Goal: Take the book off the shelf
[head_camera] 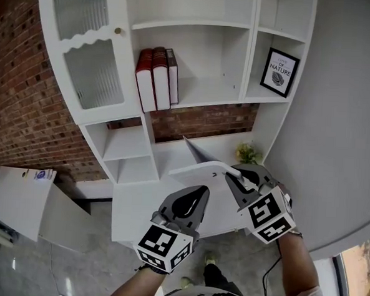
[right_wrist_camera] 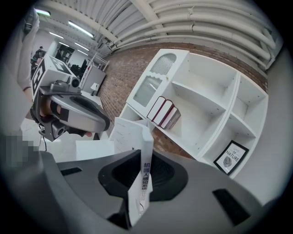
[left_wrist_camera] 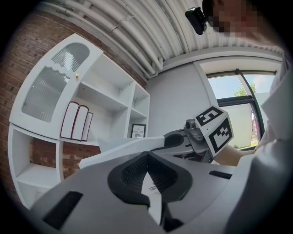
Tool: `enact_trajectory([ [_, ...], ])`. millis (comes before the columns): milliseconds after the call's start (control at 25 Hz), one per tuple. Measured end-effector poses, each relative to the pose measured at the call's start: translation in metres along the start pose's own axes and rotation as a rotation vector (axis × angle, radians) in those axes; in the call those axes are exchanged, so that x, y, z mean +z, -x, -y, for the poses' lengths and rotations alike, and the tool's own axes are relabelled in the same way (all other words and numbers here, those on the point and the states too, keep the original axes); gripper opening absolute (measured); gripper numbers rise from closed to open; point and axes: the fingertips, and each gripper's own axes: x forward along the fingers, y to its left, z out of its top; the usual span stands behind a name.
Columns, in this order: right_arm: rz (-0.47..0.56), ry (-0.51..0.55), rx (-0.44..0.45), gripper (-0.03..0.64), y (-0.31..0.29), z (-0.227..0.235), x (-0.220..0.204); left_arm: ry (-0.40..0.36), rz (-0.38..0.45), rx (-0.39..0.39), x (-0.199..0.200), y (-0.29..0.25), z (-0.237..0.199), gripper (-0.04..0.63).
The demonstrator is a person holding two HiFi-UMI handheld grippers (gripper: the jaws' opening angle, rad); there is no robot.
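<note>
Here's the white softcover book [head_camera: 199, 166], clear of the tall white wooden shelf unit [head_camera: 198, 26] and held out in front of its lower compartments, lying near flat with one cover flipped up toward the unit. The right gripper [head_camera: 236, 175] has it by the spine. In the right gripper view the jaws stand narrow, with the black pads pressed on both sides of the spine and its dark printed characters. The left gripper [head_camera: 196, 192] comes in just beside it. In its own view the jaws are pinched almost together on a thin white edge of the same book, with a small barcode showing below the pads. Up on the unit's middle shelf, three red-spined white hardbacks [head_camera: 157, 79] stand upright against the left wall. A black-framed leaf print [head_camera: 279, 71] leans in the compartment to their right. A small bunch of yellow flowers [head_camera: 248, 154] peeps out at the unit's lower right, behind the right gripper.
</note>
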Motion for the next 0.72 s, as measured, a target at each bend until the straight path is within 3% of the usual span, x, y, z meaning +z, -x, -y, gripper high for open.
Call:
enact_trajectory([
  [720,-0.004,-0.034,0.014,0.052,-0.0002,-0.0034,-0.0063,-0.006,-0.005,0.002,-0.0026,-0.0041,0.0018,0.011],
])
